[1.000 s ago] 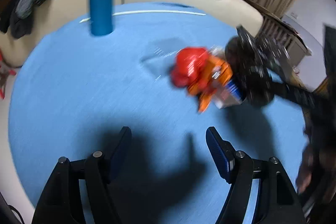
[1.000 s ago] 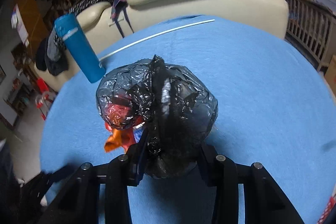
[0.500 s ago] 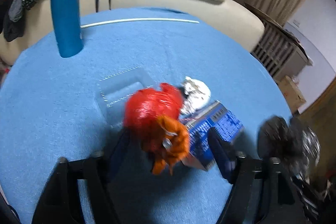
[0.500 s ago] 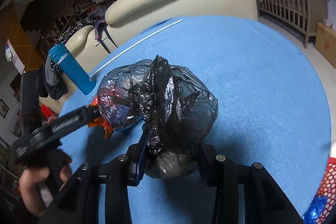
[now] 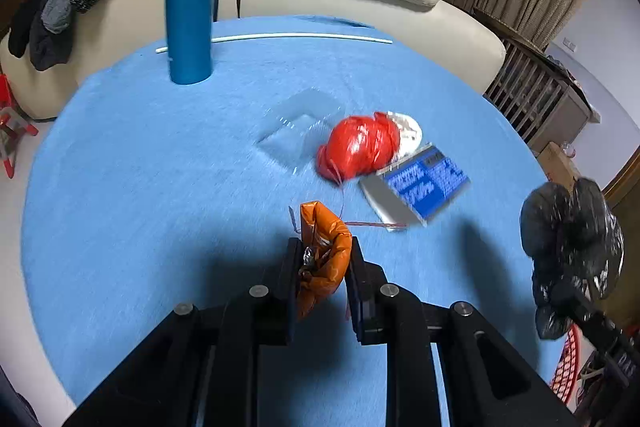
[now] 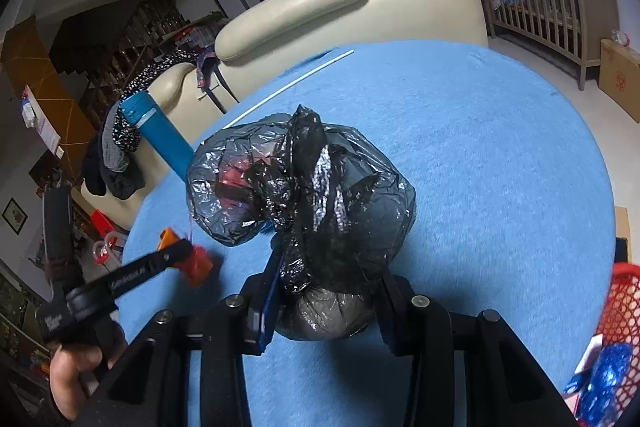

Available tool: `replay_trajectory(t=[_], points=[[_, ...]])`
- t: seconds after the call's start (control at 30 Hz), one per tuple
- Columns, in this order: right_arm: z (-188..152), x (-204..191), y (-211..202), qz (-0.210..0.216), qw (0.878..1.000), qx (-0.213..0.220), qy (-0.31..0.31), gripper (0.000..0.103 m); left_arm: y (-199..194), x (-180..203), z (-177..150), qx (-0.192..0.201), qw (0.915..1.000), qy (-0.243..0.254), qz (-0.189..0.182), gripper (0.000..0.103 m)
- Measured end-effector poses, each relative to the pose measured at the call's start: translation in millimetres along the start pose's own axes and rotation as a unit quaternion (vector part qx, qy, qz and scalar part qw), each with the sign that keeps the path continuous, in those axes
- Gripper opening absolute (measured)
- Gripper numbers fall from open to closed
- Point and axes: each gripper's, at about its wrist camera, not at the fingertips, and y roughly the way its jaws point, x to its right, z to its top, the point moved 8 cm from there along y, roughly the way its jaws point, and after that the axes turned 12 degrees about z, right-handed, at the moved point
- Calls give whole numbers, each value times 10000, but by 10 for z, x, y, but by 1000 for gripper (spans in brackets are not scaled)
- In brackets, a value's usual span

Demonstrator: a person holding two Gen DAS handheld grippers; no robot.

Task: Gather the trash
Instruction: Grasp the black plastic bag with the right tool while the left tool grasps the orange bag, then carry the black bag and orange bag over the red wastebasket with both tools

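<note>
Trash was being gathered: left claw point(image 5: 322, 259) squeezed an orange wrapper point(image 5: 324, 251), while right claw point(image 6: 328, 291) pinched the black bag point(image 6: 304, 195), ready for it.

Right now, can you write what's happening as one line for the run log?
left gripper: shut on crumpled orange wrapper | right gripper: shut on knotted black plastic bag | red plastic ball, blue box: on blue table

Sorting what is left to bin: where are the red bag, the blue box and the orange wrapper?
red bag point(image 5: 362, 149), left wrist view, its bulging middle
blue box point(image 5: 426, 183), left wrist view, printed top face
orange wrapper point(image 5: 326, 253), left wrist view, crumpled middle
</note>
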Motion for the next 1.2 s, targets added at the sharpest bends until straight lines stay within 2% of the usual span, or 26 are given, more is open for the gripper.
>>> replay_trajectory(t=[0.17, 0.5, 0.9, 1.2], points=[[-140, -92, -103, -6, 10000, 28, 1, 43, -144, -44, -192, 18, 10000, 62, -31, 22], [-268, -201, -237, -38, 10000, 62, -47, 43, -377, -18, -325, 189, 9996, 199, -75, 22], [-346, -295, -337, 23, 9999, 100, -104, 43, -610, 55, -414, 392, 9984, 383, -117, 22], [-307, -380, -557, 24, 9993, 328, -173, 43, -854, 196, -402, 640, 9964, 529, -189, 22]])
